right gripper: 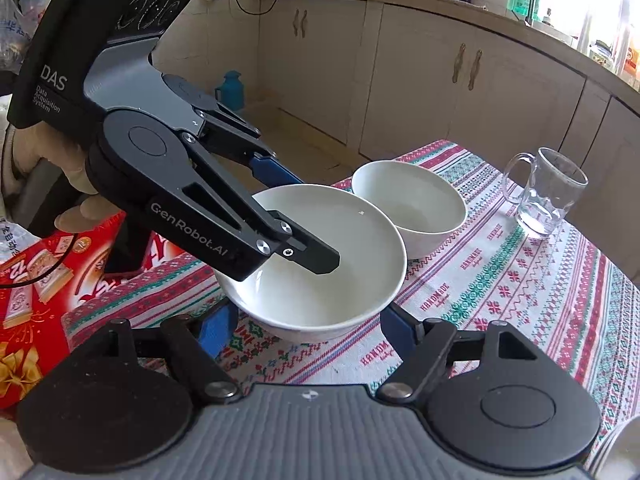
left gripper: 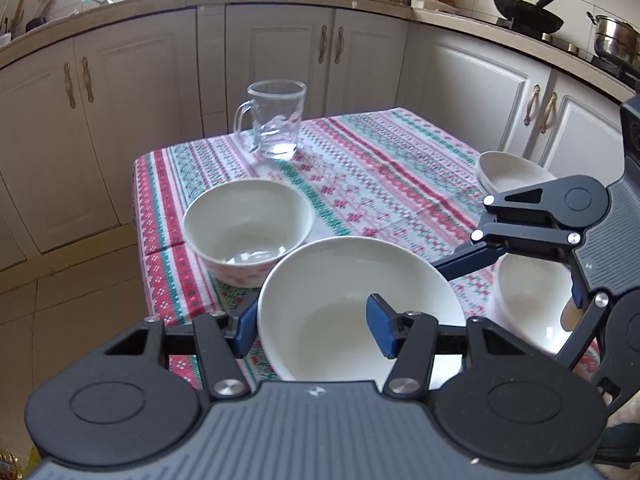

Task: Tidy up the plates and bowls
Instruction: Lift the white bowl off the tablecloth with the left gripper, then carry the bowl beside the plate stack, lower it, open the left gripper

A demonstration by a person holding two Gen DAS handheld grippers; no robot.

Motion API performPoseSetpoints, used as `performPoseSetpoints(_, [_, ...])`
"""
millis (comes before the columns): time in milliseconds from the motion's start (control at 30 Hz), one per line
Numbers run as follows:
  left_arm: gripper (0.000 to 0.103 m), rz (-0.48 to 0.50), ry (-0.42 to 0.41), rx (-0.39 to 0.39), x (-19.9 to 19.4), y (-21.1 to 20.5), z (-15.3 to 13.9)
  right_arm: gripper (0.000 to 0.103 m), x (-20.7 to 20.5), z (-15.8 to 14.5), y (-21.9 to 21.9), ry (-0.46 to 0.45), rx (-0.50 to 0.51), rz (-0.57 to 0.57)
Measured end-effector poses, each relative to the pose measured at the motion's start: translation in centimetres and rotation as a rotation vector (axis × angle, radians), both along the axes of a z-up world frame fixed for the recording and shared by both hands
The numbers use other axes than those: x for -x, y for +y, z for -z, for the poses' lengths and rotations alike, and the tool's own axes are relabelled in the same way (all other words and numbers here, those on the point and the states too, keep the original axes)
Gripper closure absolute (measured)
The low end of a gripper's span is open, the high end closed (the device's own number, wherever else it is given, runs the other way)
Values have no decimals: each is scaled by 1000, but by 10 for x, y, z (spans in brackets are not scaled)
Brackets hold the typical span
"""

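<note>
The left gripper (left gripper: pixel 316 330) straddles the near rim of the white bowl (left gripper: pixel 360 308), one finger inside, one outside (not visibly clamped). Just beyond-left sits the patterned bowl (left gripper: pixel 248 228); the right gripper (right gripper: pixel 308 326) gapes wide around the same white bowl.

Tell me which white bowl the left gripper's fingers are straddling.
The near bowl, plain white: the left gripper has one finger inside and one outside its rim. The pink-patterned bowl behind it is untouched.
</note>
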State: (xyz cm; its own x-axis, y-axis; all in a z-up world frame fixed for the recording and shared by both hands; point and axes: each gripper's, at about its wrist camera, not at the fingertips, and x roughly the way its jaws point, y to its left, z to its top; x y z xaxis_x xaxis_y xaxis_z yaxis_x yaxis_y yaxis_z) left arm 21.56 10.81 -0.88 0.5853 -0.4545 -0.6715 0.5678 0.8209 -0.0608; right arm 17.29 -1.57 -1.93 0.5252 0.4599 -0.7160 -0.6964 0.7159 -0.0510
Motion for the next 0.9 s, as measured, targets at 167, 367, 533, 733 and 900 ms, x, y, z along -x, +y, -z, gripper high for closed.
performPoseSetpoints(167, [47, 17, -11, -1, 17, -16, -16, 21, 19, -15, -15, -17, -5, 0])
performPoseSetpoints(367, [47, 55, -37, -8, 36, -42, -32, 21, 44, -32, -37, -40, -9, 18])
performPoseSetpoints(533, [47, 96, -45, 1, 46, -67, -37, 21, 62, -41, -58, -53, 0, 56])
performPoseSetpoints(733, [47, 145, -41, 10, 53, -95, -35, 21, 75, -42, -82, -58, 14, 106])
performPoseSetpoints(900, [47, 176, -25, 17, 54, -112, -27, 21, 82, -37, -99, -43, 20, 141])
